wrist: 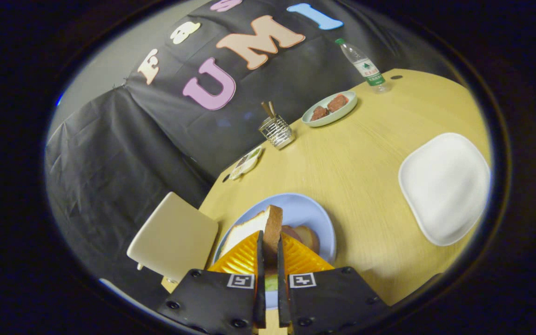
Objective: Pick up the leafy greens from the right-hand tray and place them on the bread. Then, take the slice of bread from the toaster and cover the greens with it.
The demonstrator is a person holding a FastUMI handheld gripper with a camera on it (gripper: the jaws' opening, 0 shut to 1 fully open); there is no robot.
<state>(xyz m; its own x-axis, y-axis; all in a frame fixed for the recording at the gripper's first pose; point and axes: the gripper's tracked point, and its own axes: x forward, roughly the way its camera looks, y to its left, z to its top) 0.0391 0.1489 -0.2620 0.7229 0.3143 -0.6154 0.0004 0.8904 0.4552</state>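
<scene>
Gripper point(268, 260) clamped on bread slice point(259, 228), both fingers pressing its faces. Slice held on edge above blue plate point(310, 214), long axis running toward 12 o'clock, crust edge rightward. White tray point(445, 186) at 2 o'clock.

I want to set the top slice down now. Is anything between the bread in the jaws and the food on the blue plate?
Nothing visible. The gripper is shut on the bread slice, held on edge right over the blue plate, with the food just beyond the jaws.

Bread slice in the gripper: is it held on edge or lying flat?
On edge: the bread slice stands upright, pinched between the gripper fingers, above the blue plate.
</scene>
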